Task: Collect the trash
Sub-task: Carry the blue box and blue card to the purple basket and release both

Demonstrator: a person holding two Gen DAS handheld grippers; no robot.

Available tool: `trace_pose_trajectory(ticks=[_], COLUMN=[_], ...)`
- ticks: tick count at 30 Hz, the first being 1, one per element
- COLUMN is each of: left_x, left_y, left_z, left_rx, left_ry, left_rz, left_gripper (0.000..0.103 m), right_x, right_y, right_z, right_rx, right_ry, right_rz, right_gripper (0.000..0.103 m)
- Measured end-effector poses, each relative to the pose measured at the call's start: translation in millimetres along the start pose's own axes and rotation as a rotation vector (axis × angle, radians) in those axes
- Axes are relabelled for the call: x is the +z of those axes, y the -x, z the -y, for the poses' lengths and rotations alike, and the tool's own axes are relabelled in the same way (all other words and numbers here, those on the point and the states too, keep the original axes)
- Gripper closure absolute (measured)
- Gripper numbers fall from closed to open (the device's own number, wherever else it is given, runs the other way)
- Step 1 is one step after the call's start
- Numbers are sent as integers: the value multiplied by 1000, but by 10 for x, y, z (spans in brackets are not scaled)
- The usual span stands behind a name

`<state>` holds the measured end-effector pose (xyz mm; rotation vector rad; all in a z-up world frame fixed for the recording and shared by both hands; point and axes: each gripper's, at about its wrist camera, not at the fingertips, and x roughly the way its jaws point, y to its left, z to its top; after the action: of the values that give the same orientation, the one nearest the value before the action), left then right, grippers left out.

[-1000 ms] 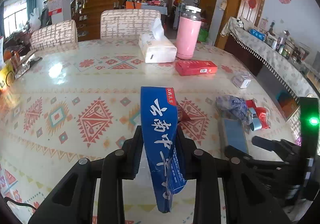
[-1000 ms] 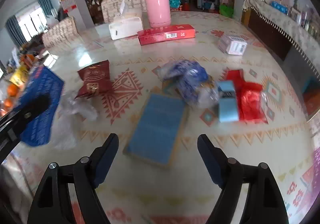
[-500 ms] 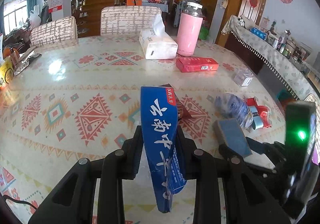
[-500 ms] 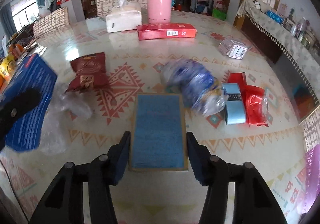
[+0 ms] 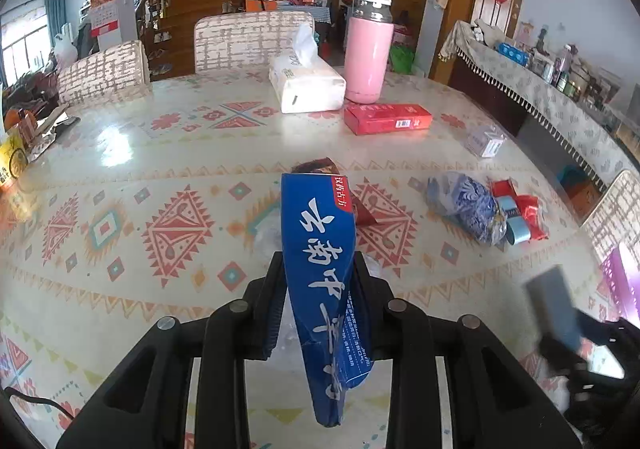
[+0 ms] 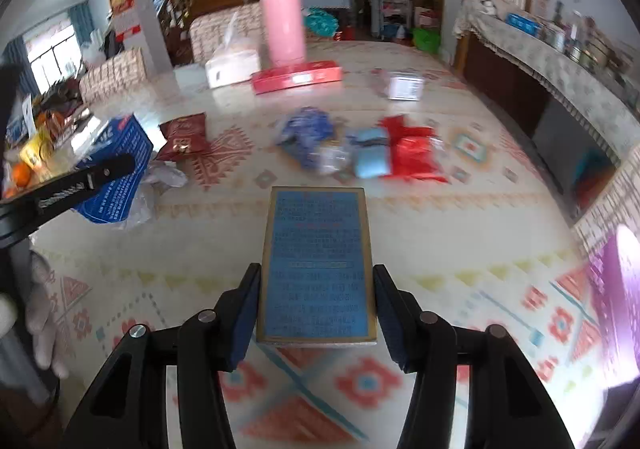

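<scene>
My left gripper (image 5: 318, 289) is shut on a long dark blue carton (image 5: 320, 249) with white characters, held above the table. It also shows in the right wrist view (image 6: 116, 165). My right gripper (image 6: 316, 301) is shut on a flat blue box (image 6: 318, 261), lifted off the table; the box shows blurred in the left wrist view (image 5: 554, 305). On the table lie a dark red snack bag (image 6: 184, 133), clear plastic wrap (image 6: 160, 185), a crumpled blue bag (image 5: 464, 205), a light blue packet (image 6: 372, 157) and a red wrapper (image 6: 412, 157).
A pink flask (image 5: 370, 57), a tissue box (image 5: 306, 85), a long red box (image 5: 388, 119) and a small white box (image 5: 486, 141) stand farther back on the patterned table (image 5: 120, 185). Chairs are behind it. A sideboard (image 5: 540, 97) runs along the right. A purple object (image 6: 620, 281) is at right.
My right gripper closed on the flat blue box and lifted it off the table, pulling back towards the near right. The left gripper held the blue carton nearly still.
</scene>
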<state>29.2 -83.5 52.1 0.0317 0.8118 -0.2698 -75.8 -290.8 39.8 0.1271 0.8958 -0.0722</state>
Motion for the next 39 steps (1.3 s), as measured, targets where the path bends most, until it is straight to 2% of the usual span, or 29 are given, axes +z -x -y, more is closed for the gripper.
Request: trace_pose_trajectory(ticks=[6, 10, 18, 28, 34, 39], left_x=[-53, -114, -218, -118, -105, -149], left_y=[81, 154, 429, 676, 572, 520], left_z=[151, 326, 896, 2251, 3137, 3878], left_rx=[2, -23, -76, -252, -391, -468], left_ry=[-48, -89, -195, -374, -439, -514], left_rz=[45, 58, 65, 75, 5, -23], left_gripper=[74, 74, 74, 74, 74, 74], right_x=[-283, -466, -688, -909, -986, -980], right_y=[378, 613, 1000, 1207, 1359, 1352], right_z=[537, 952, 1681, 2592, 3083, 3397], right_rx=[-17, -46, -82, -120, -157, -176], right_ry=[-100, -174, -288, -407, -452, -477], right_rz=[35, 64, 135, 174, 202, 203], right_gripper=[44, 44, 44, 44, 44, 44])
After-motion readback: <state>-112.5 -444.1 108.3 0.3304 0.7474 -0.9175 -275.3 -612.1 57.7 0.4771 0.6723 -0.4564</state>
